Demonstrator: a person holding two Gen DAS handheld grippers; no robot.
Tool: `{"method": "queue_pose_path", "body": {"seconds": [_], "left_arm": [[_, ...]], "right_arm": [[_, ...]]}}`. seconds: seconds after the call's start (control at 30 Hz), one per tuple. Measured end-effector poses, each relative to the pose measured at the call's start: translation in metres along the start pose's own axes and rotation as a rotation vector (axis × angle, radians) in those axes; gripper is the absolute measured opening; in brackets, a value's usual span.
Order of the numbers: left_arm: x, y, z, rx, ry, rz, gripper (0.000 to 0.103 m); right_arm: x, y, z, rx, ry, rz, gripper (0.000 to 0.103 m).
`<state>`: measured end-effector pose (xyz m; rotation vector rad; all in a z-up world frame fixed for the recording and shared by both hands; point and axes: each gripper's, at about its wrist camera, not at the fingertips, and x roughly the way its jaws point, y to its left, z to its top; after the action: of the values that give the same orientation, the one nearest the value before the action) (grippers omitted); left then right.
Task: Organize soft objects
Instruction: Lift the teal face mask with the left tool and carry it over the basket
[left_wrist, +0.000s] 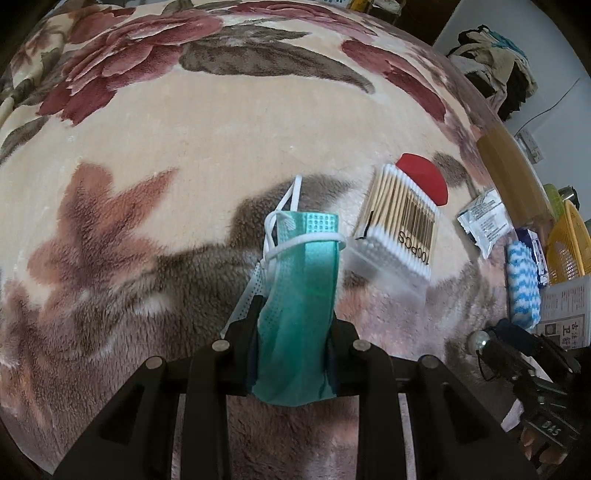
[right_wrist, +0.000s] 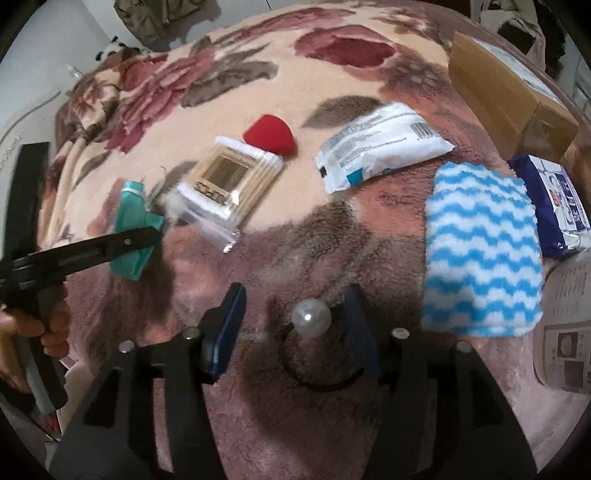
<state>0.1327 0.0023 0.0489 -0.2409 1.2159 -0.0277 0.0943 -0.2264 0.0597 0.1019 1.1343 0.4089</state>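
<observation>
A folded green face mask with white ear loops hangs between the fingers of my left gripper, which is shut on it just above the floral blanket. The right wrist view shows that same mask and left gripper at the left. My right gripper stands open over the blanket. A black hair tie with a white pearl lies between its blue pads, close to the right one. Beyond lie a cotton swab pack, a red sponge and a blue-and-white striped cloth.
A white sealed packet lies mid-blanket. A blue tissue pack, a cardboard box and a newspaper line the right side. A yellow basket stands past the blanket's edge. A person's hand holds the left gripper's handle.
</observation>
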Motion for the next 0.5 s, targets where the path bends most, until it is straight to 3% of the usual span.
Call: {"method": "queue_pose_path", "body": {"seconds": [0.17, 0.3, 0.5], "left_arm": [[0.002, 0.000, -0.003, -0.003, 0.002, -0.004, 0.028], [0.003, 0.001, -0.004, -0.004, 0.004, -0.008, 0.028], [0.002, 0.001, -0.004, -0.001, 0.008, -0.009, 0.028]], "right_arm": [[-0.012, -0.007, 0.004, 0.023, -0.039, 0.006, 0.057], [-0.007, 0.002, -0.001, -0.021, -0.012, 0.014, 0.057], [0.014, 0.014, -0.006, -0.094, 0.029, -0.069, 0.056]]}}
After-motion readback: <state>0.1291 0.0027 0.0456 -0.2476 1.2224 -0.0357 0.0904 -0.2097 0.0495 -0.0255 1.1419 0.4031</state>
